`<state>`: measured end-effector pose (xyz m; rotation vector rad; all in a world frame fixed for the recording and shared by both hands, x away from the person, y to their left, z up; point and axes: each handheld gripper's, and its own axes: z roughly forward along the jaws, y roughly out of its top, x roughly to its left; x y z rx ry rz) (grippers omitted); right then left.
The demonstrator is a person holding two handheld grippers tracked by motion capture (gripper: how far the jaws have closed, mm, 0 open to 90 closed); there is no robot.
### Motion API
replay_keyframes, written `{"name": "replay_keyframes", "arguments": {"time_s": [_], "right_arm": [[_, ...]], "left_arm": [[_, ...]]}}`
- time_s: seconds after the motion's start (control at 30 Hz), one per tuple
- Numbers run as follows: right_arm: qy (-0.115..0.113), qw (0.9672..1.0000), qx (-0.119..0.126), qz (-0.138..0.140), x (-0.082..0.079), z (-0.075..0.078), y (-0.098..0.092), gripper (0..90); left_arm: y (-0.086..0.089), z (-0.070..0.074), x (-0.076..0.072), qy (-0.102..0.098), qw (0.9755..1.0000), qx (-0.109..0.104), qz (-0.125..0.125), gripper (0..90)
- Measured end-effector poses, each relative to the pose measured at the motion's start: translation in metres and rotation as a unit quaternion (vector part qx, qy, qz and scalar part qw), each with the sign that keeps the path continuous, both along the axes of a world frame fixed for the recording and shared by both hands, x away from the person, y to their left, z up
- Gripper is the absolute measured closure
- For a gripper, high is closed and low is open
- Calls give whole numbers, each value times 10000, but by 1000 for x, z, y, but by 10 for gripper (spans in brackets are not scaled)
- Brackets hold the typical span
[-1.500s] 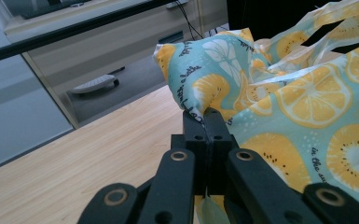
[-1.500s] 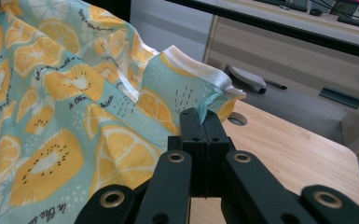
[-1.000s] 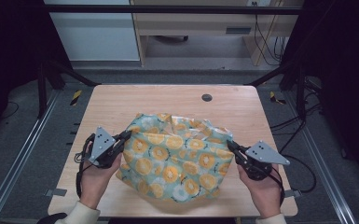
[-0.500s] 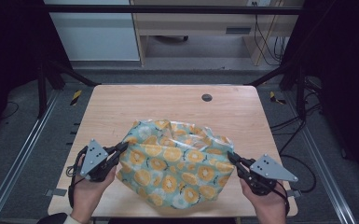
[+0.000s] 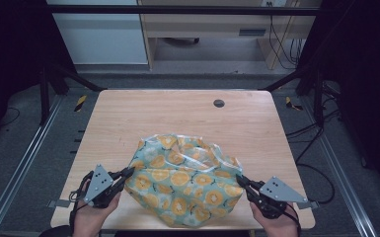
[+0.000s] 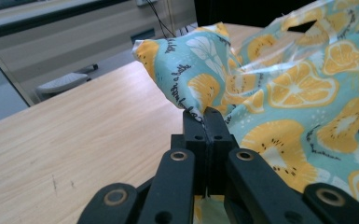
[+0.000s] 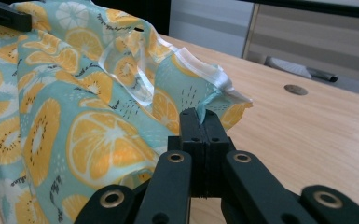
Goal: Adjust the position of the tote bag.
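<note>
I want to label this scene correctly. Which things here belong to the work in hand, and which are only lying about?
Part of the work:
- fruit-print plastic bag, on the table
- left gripper, shut on the bag's left edge
- right gripper, shut on its right edge

Just lying about:
- round dark grommet in the tabletop
- cables on the floor behind
- cabinet beyond the table

One fruit-print cloth (image 5: 185,185) lies on one wooden surface (image 5: 143,116). Two claws are present: the left claw (image 5: 127,173) and the right claw (image 5: 241,180), each carried by one hand. One small round dark disc (image 5: 219,103) sits in the surface's far part.
</note>
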<state>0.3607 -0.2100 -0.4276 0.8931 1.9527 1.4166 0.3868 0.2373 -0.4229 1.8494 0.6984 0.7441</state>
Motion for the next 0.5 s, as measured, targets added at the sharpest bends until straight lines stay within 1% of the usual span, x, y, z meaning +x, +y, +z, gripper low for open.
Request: {"name": "replay_keyframes", "arguments": {"time_s": [0.03, 0.07, 0.1, 0.17, 0.23, 0.3, 0.43, 0.5], "right_arm": [[69, 10000, -10, 44, 0, -5, 0, 900], [69, 10000, -10, 44, 0, -5, 0, 900], [116, 9999, 54, 70, 0, -7, 0, 900], [157, 9998, 74, 130, 0, -9, 0, 900], [164, 9995, 163, 191, -2, -10, 0, 900], [143, 9995, 193, 222, -4, -9, 0, 900], [144, 9991, 216, 344, -7, -9, -3, 900], [167, 9987, 232, 426, -9, -10, -4, 900]], "left_arm": [[2, -3, 1, 70, 10000, -33, -48, 900], [2, -3, 1, 70, 10000, -33, -48, 900], [3, -6, 0, 131, 9999, -25, -80, 900], [6, -8, -1, 190, 9997, -29, -114, 900], [8, -8, -3, 173, 9997, -69, -141, 900], [8, -7, -5, 150, 9997, -67, -154, 900], [9, -11, -9, 269, 9988, 150, -378, 900], [9, -12, -11, 272, 9983, 241, -448, 900]]}}
